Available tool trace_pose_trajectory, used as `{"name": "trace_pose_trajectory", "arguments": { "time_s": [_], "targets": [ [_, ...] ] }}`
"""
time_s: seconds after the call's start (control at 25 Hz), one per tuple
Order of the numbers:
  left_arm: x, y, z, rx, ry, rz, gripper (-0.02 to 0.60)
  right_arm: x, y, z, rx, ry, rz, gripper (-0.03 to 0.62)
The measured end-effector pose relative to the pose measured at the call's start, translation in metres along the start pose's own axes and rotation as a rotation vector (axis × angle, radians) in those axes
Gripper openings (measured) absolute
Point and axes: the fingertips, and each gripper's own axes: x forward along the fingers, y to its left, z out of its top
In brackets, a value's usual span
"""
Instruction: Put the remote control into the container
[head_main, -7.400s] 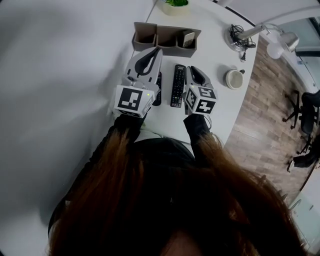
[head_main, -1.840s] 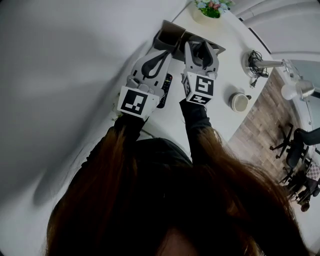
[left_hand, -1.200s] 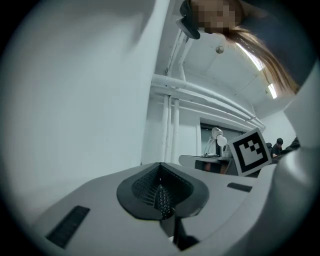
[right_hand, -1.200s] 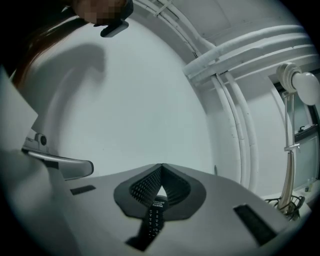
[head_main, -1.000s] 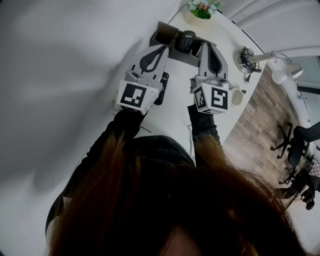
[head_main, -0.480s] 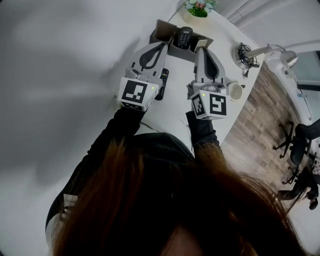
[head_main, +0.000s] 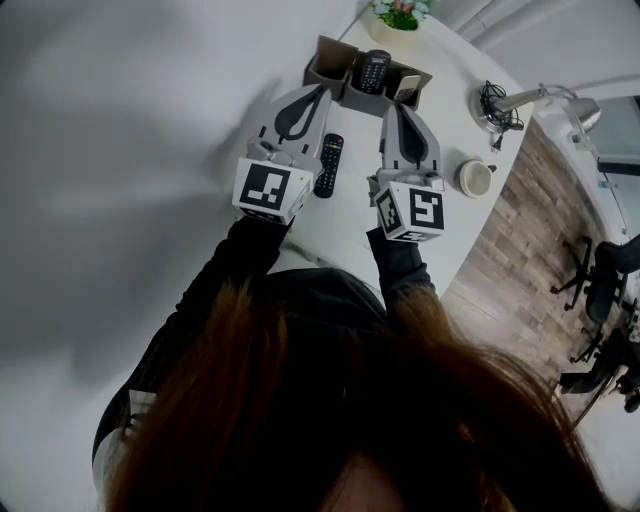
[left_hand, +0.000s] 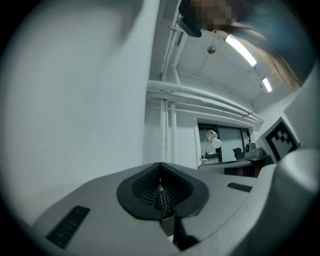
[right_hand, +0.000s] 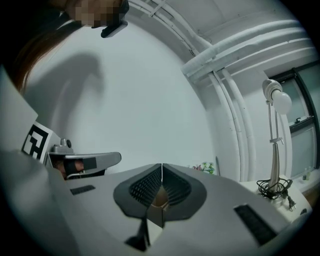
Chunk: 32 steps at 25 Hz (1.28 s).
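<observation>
One remote control (head_main: 373, 70) stood in the container's (head_main: 322, 68) middle compartment. Another remote (head_main: 328, 163) lay on the desk (head_main: 440, 105) between the left gripper (head_main: 319, 91) and the right gripper (head_main: 390, 106). Both grippers' jaws were pressed together, pinching nothing.

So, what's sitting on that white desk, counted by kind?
Black remote controls: 2
Grey three-compartment container: 1
White round mug: 1
White desk lamp: 1
Potted green plant: 1
Black cable bundle: 1
Small unidentified item in container: 1
Total: 8

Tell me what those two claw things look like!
Both the left gripper and right gripper are smooth grey shells with black ribbed pads inside. Each carries a cube of black-and-white square markers. The person wears black sleeves.
</observation>
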Motion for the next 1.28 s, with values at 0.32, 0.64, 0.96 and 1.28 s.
{"name": "trace_pose_trajectory", "arguments": {
  "time_s": [0.32, 0.64, 0.96, 1.28],
  "targets": [
    [0.002, 0.007, -0.011, -0.002, 0.024, -0.007, 0.009, 0.003, 0.008, -0.075, 0.079, 0.208, -0.013, 0.021],
    [0.000, 0.007, -0.014, -0.008, 0.036, -0.024, 0.009, -0.001, 0.026, -0.167, 0.132, 0.500, -0.011, 0.025],
    [0.001, 0.009, -0.018, -0.006, 0.040, -0.029, 0.008, -0.002, 0.044, -0.241, 0.198, 0.751, 0.017, 0.198],
    [-0.001, 0.011, -0.019, -0.016, 0.047, -0.020, 0.009, 0.016, 0.055, -0.270, 0.162, 0.872, 0.104, 0.218]
  ]
}}
